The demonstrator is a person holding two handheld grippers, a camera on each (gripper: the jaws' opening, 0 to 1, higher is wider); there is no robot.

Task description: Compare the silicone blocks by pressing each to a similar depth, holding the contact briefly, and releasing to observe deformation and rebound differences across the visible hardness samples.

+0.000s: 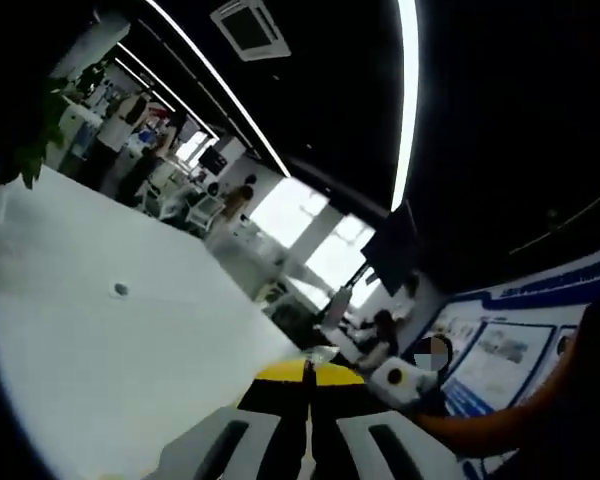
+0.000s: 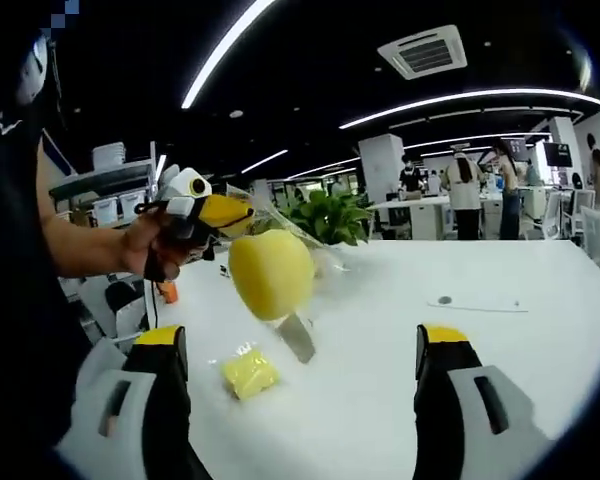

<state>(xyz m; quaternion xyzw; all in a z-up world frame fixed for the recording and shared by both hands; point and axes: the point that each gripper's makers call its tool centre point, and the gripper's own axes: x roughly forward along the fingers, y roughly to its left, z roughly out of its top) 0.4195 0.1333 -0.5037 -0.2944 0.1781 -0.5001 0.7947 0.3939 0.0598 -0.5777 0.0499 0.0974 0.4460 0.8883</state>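
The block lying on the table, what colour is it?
Yellow block, seen best in the right gripper view.

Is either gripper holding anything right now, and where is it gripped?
The left gripper holds a clear bag with a yellow block inside, pinched at the bag's top edge. The right gripper is open and empty.
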